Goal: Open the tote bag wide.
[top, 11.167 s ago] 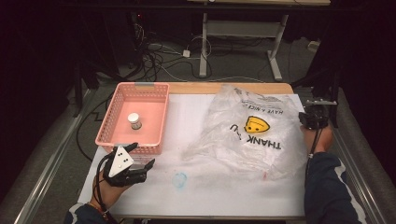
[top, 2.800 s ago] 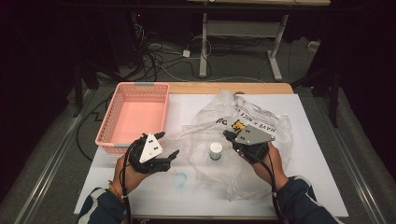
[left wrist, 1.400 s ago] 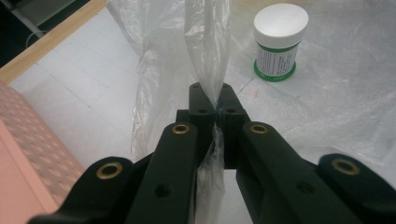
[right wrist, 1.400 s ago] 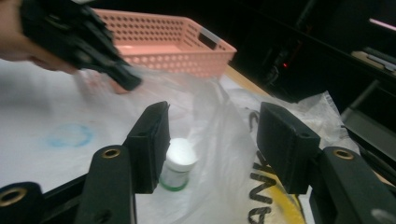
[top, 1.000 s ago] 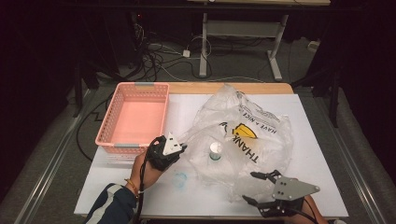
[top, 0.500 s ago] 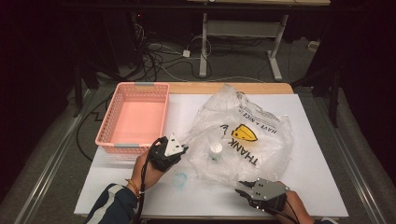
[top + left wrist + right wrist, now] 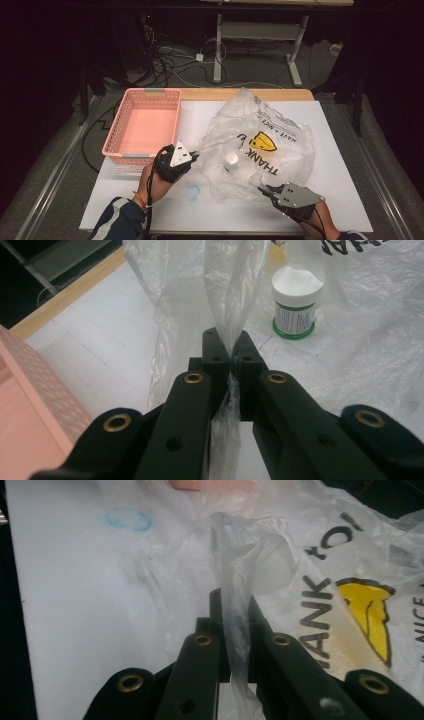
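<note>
We see a thin, crinkled, translucent plastic bag (image 7: 260,145) with a yellow emblem and black letters lying on the white counter (image 7: 340,200), spread across its middle and right part. Our left tongs (image 7: 194,156) are closed on a gathered strip of the bag at its left edge; in the left gripper view (image 7: 229,357) the film passes between the two black jaws and is pinched there. Our right tongs (image 7: 264,189) have just been closing, and in the right gripper view (image 7: 234,630) a folded strip of the bag's near edge stands between the jaws, which press on it.

A small white jar with a green band (image 7: 296,302) stands upright inside the bag, a little beyond the left tongs. In the high view the jar (image 7: 231,160) shows only dimly through the plastic, and its label is too small to read. The letters on the bag are partly folded away, so we cannot read the whole text.

A pink plastic basket (image 7: 125,132) stands on the left part of the counter, just beside the left tongs. A faint blue ring mark (image 7: 192,191) lies on the counter between our hands. Our forearms are cut off by the bottom edge.
</note>
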